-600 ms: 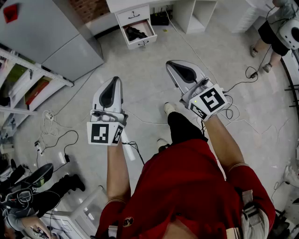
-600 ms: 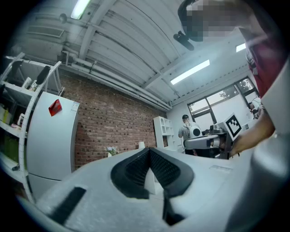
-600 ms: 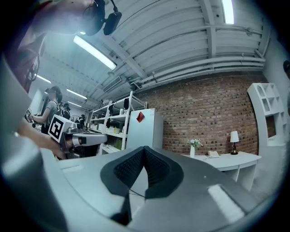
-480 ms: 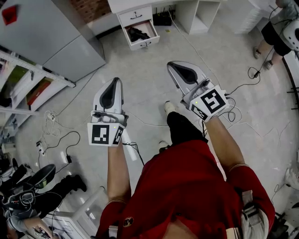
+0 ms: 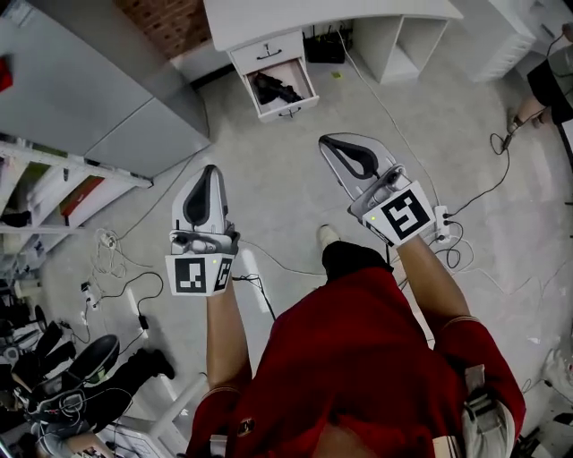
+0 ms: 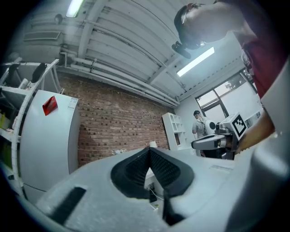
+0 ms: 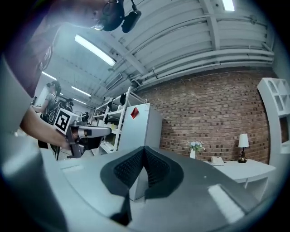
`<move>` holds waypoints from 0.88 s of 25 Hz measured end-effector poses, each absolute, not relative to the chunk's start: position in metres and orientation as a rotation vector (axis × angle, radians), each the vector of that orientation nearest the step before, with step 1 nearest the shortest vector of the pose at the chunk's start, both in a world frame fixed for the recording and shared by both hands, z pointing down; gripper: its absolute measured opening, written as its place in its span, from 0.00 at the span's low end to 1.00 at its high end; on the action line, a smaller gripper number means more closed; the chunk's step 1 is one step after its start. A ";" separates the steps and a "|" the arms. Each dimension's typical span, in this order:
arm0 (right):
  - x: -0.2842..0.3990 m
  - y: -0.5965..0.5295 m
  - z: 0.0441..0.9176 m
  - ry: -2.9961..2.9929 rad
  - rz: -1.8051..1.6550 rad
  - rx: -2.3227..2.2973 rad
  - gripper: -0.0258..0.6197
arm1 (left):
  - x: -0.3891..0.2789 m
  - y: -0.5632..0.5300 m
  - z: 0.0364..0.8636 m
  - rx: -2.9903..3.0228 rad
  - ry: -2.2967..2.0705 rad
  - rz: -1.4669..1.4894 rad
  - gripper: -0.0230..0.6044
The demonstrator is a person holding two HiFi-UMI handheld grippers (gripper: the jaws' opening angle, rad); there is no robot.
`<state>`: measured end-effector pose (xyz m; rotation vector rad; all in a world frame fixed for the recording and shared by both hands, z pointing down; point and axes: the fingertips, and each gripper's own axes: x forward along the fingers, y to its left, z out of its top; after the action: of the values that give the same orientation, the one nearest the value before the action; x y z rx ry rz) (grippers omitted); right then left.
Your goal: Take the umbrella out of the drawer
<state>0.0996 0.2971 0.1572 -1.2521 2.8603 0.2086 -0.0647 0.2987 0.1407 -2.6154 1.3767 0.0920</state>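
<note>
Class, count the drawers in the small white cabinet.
2: the closed white top drawer, and the open white drawer below it, holding a dark object. More may be hidden.

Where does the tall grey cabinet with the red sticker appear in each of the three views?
Head view: the grey cabinet fills the top left corner, seen from above.
Left gripper view: it stands at the left, with the sticker near its top.
Right gripper view: it stands near the centre.
Shared landmark: the brick wall, just right of the cabinet in every view.
</note>
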 end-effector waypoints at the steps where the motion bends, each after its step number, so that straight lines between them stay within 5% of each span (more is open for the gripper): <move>1: 0.104 0.275 0.158 2.870 0.214 -1.240 0.06 | -0.062 0.278 0.140 -2.602 1.394 0.093 0.05; 22: 0.115 0.005 0.221 2.976 0.095 -1.220 0.06 | -0.063 0.038 0.174 -2.561 1.509 0.020 0.05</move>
<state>0.1146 0.0047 0.2207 -1.2202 2.9763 0.0951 -0.0632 0.0381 0.1735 -2.5607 1.5090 0.0197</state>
